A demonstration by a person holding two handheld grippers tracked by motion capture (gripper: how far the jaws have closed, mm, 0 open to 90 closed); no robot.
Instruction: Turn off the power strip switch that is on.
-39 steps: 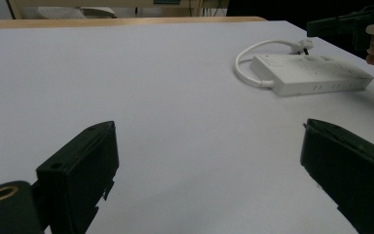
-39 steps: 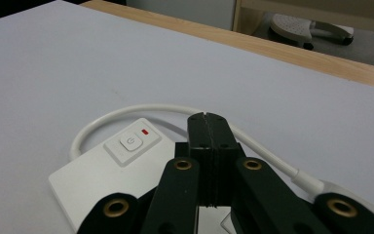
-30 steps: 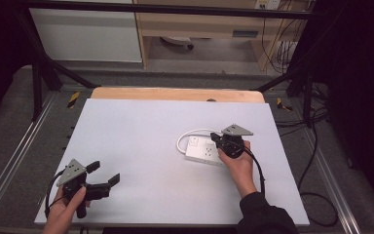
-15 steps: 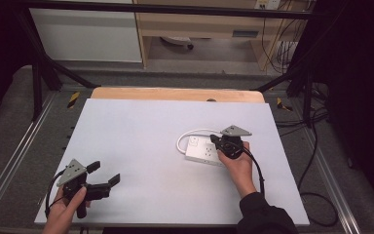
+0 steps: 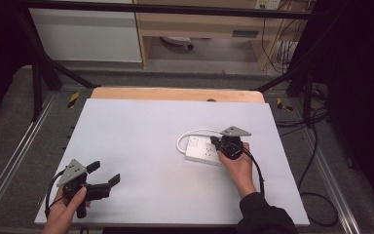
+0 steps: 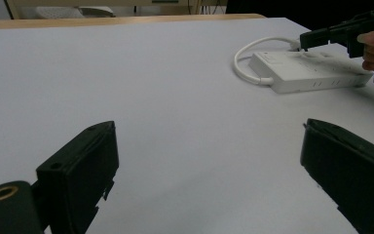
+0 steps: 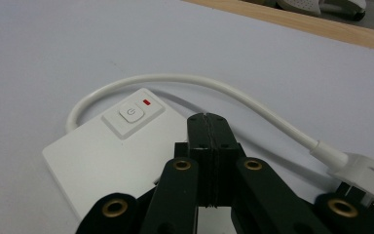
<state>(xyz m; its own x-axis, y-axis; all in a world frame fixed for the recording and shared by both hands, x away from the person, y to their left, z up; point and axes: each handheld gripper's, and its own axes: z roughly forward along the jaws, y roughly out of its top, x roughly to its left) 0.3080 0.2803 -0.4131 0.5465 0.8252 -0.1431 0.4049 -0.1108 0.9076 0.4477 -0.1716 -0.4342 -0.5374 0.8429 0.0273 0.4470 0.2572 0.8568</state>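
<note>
The power strip is a flat white box with a row of sockets on top. At one end it has a square white button with a power sign on it, and a tiny red light just beside that button. A thick white cord comes out of that end, bends round in a loop and runs back to a white plug lying near the strip. The strip lies on the white table top, over toward the right edge and about halfway between the near edge and the far wooden edge.

The right gripper sits over the strip's right end, with the right hand behind it and a dark sleeve coming in from the near edge. Its two black jaws are pressed flat together — nothing is between them. In the right gripper view the tips hang over the top of the strip, a little way short of the button. I cannot tell if they touch the white box.

The left gripper is near the table's near left corner, well apart from the strip. The left hand holds it low and about level, pointing across the table toward the strip. Its jaws stand wide apart — just bare table shows between them.
</note>
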